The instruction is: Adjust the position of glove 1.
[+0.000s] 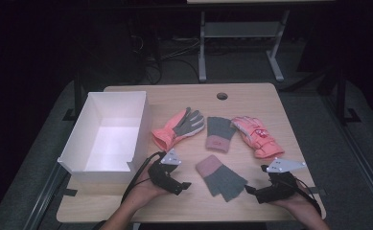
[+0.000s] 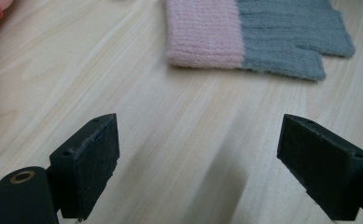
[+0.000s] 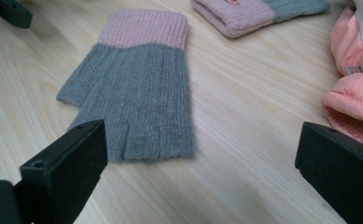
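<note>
On the pale wooden table in a dark room, both hand-held grippers spread wide, empty.

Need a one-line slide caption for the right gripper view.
Open right gripper faces a grey-and-pink knit glove lying flat on the wooden table.

**No legible text on the table**

Nothing written can be read. The pink padded glove, at about two o'clock from the table's middle in the high view, carries a small pale printed patch on its back, too blurred to make out as letters or a picture. In the right gripper view, a small grey tab sits on a padded glove at three o'clock; any lettering on it is illegible.
</note>
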Demonstrator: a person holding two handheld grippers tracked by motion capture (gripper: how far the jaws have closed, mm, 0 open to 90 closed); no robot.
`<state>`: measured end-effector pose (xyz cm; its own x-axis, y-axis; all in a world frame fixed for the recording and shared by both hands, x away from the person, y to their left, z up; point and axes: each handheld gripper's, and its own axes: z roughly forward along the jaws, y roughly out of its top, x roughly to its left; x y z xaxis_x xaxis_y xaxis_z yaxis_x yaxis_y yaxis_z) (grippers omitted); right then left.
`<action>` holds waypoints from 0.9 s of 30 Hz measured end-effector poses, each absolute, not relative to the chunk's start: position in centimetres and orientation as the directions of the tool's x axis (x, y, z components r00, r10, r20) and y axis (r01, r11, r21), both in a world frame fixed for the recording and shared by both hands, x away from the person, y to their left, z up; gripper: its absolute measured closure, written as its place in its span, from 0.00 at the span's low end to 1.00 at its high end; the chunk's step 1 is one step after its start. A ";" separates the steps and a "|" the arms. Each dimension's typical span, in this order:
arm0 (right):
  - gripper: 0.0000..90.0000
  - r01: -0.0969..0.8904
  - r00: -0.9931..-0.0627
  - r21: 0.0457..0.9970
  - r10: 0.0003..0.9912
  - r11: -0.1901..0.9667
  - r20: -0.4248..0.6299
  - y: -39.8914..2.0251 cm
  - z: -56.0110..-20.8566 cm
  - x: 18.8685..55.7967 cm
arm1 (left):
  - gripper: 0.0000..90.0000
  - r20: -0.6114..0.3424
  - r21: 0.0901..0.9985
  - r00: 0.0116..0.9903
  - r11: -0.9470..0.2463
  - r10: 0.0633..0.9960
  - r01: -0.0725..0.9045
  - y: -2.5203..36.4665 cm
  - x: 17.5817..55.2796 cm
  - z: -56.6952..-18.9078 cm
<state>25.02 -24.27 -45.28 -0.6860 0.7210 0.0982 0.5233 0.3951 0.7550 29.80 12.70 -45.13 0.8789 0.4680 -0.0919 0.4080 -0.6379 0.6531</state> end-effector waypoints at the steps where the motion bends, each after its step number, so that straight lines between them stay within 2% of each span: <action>1: 0.02 0.527 -0.685 0.753 0.722 0.394 0.101 -24.3 -45.3 25.0 | 0.14 -0.096 0.656 0.877 -0.633 0.471 0.412 12.6 29.7 -45.1; 6: 0.03 0.536 -0.683 0.746 0.722 0.395 0.108 -24.3 -45.4 25.1 | 0.14 -0.102 0.645 0.878 -0.641 0.468 0.416 12.6 29.8 -45.1; 7: 0.08 0.542 -0.686 0.745 0.718 0.390 0.123 -24.4 -45.4 25.2 | 0.13 -0.108 0.643 0.877 -0.640 0.468 0.421 12.6 29.8 -45.1; 10: 0.10 0.548 -0.685 0.739 0.717 0.392 0.128 -24.4 -45.4 25.3 | 0.14 -0.122 0.637 0.877 -0.641 0.465 0.428 12.6 29.9 -45.1; 11: 0.15 0.552 -0.686 0.739 0.714 0.387 0.138 -24.4 -45.4 25.3 | 0.15 -0.129 0.634 0.877 -0.642 0.464 0.432 12.6 29.9 -45.0; 12: 0.16 0.555 -0.686 0.735 0.714 0.391 0.138 -24.4 -45.4 25.3 | 0.16 -0.138 0.644 0.870 -0.624 0.474 0.442 12.6 29.9 -45.0; 16: 0.21 0.558 -0.694 0.726 0.706 0.403 0.142 -24.0 -45.2 25.2 | 0.30 -0.136 0.648 0.874 -0.625 0.466 0.435 12.8 30.0 -44.7; 20: 0.28 0.558 -0.704 0.718 0.695 0.415 0.145 -23.1 -45.1 25.1 | 0.53 -0.162 0.669 0.869 -0.595 0.467 0.445 12.7 30.4 -44.2; 21: 0.36 0.544 -0.718 0.721 0.683 0.429 0.135 -22.6 -45.0 24.9 | 0.61 -0.175 0.666 0.873 -0.597 0.456 0.446 12.7 30.6 -43.9; 22: 0.36 0.544 -0.718 0.721 0.683 0.429 0.135 -22.6 -45.0 24.9 | 0.61 -0.179 0.670 0.872 -0.592 0.456 0.447 12.6 30.7 -43.8; 23: 0.44 0.526 -0.734 0.727 0.667 0.441 0.127 -22.2 -45.1 24.7 | 0.71 -0.177 0.677 0.879 -0.594 0.442 0.435 12.4 31.1 -43.5; 25: 0.52 0.520 -0.745 0.727 0.655 0.449 0.128 -21.9 -45.0 24.6 | 0.81 -0.187 0.683 0.879 -0.585 0.439 0.437 12.2 31.5 -43.4; 26: 0.52 0.520 -0.745 0.727 0.655 0.449 0.128 -21.9 -45.0 24.6 | 0.84 -0.187 0.683 0.879 -0.585 0.439 0.437 12.2 31.5 -43.4; 27: 0.62 0.514 -0.756 0.725 0.641 0.458 0.131 -21.4 -45.1 24.5 | 0.89 -0.188 0.687 0.881 -0.583 0.434 0.434 11.9 31.8 -43.3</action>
